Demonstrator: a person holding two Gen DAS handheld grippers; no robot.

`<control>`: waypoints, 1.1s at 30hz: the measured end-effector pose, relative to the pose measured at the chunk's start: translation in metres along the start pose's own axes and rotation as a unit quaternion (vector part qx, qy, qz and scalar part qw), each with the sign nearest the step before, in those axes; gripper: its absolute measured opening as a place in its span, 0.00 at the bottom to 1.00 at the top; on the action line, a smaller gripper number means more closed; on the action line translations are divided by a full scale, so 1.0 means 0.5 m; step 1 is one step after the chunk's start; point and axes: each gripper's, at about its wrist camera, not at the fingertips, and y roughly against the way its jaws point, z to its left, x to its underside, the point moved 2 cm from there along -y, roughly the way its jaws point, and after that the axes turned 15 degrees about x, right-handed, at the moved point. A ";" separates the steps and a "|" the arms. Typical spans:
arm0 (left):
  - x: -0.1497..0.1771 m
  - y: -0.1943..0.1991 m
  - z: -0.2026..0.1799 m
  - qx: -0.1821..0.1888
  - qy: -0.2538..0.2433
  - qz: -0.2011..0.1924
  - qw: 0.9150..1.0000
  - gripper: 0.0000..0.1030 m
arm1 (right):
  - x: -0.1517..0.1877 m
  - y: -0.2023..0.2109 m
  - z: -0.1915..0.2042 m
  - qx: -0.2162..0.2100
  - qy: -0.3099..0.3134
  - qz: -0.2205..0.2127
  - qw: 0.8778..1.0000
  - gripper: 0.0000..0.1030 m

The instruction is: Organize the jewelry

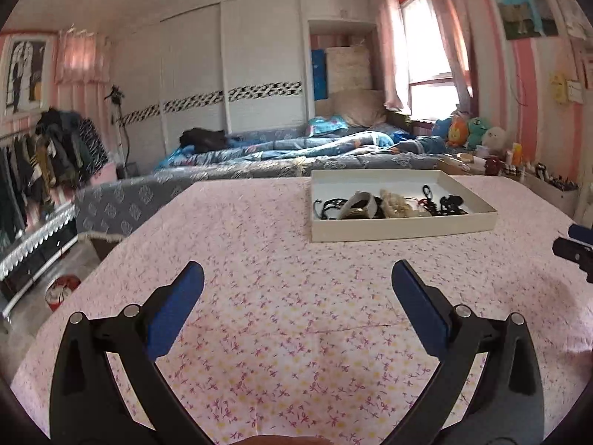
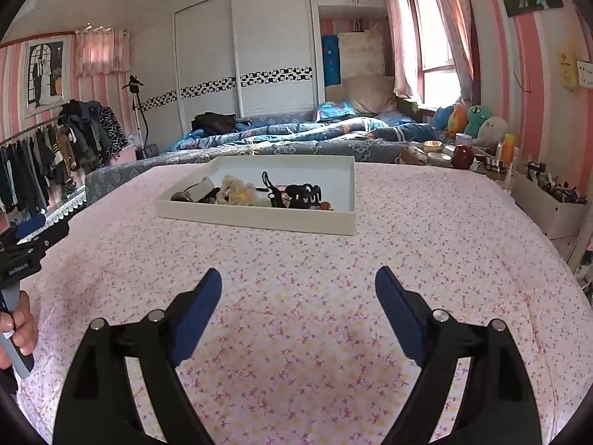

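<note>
A shallow white tray (image 1: 400, 230) stands on the table with the pink flowered cloth, ahead and to the right in the left wrist view, and ahead and a little left in the right wrist view (image 2: 259, 218). In it lies a heap of jewelry and hair things (image 1: 389, 204): black cords, a white band, a cream scrunchie (image 2: 237, 193) and a black claw clip (image 2: 305, 194). My left gripper (image 1: 296, 278) is open and empty above the cloth, short of the tray. My right gripper (image 2: 298, 285) is open and empty too, also short of the tray.
A bed with blue quilts (image 1: 296, 148) lies behind the table. A white box of small items (image 2: 548, 200), jars and plush toys (image 2: 478, 118) stand at the right. A clothes rack (image 2: 44, 155) is at the left. The left gripper shows at the right wrist view's left edge (image 2: 33, 233).
</note>
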 end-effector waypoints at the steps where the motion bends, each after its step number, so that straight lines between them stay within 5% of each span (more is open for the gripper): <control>1: 0.000 -0.003 -0.006 0.005 -0.007 0.003 1.000 0.97 | 0.000 0.001 0.001 0.003 0.001 -0.001 1.000 0.83; 4: 0.000 -0.009 -0.014 0.004 -0.014 0.005 1.000 0.97 | 0.001 -0.004 0.012 -0.009 0.017 0.005 1.000 0.92; 13: -0.002 -0.010 0.014 -0.023 0.023 -0.007 0.999 0.97 | 0.004 0.044 -0.001 0.024 -0.003 -0.047 0.999 0.92; 33: 0.001 -0.005 0.010 -0.024 0.025 -0.017 0.999 0.97 | 0.000 0.049 -0.015 0.041 -0.021 -0.060 0.997 0.94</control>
